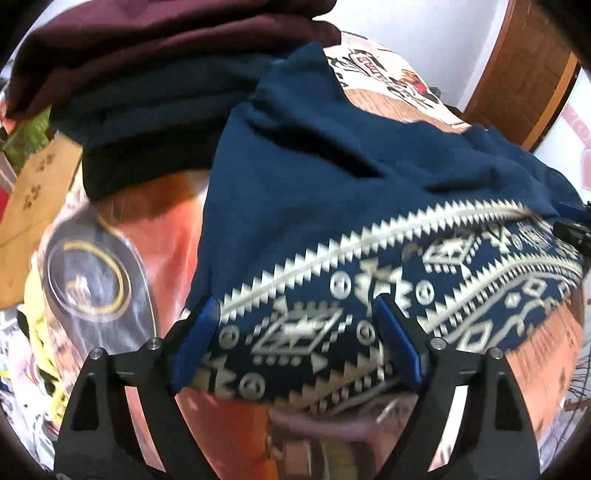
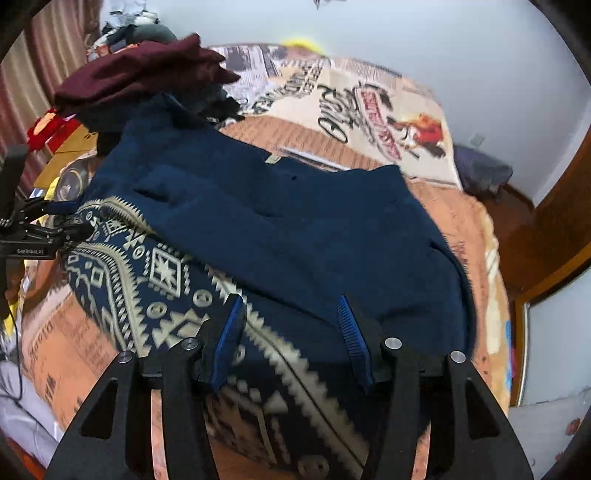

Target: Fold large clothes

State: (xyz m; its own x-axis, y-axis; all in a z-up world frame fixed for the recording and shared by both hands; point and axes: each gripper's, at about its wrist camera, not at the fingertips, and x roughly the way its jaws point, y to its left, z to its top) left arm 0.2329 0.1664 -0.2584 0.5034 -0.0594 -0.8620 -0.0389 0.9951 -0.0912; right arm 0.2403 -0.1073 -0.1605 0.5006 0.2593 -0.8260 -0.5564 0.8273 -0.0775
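A large navy garment [image 1: 332,177] with a cream geometric patterned band [image 1: 314,332] lies spread on the bed; it also shows in the right wrist view [image 2: 295,221]. My left gripper [image 1: 295,328] is open, its blue-padded fingers straddling the patterned edge. My right gripper [image 2: 291,325] is open too, its fingers over the patterned band [image 2: 155,280] and the plain navy cloth. The left gripper's tool [image 2: 44,229] shows at the left edge of the right wrist view, at the garment's far corner. Frames are motion-blurred.
A stack of folded clothes, maroon [image 1: 147,33] on top of dark ones, sits beside the garment; it also shows in the right wrist view [image 2: 147,70]. The bed has an orange printed cover [image 2: 369,110]. A cardboard box [image 1: 33,206] and a wooden door frame [image 2: 554,221] flank the bed.
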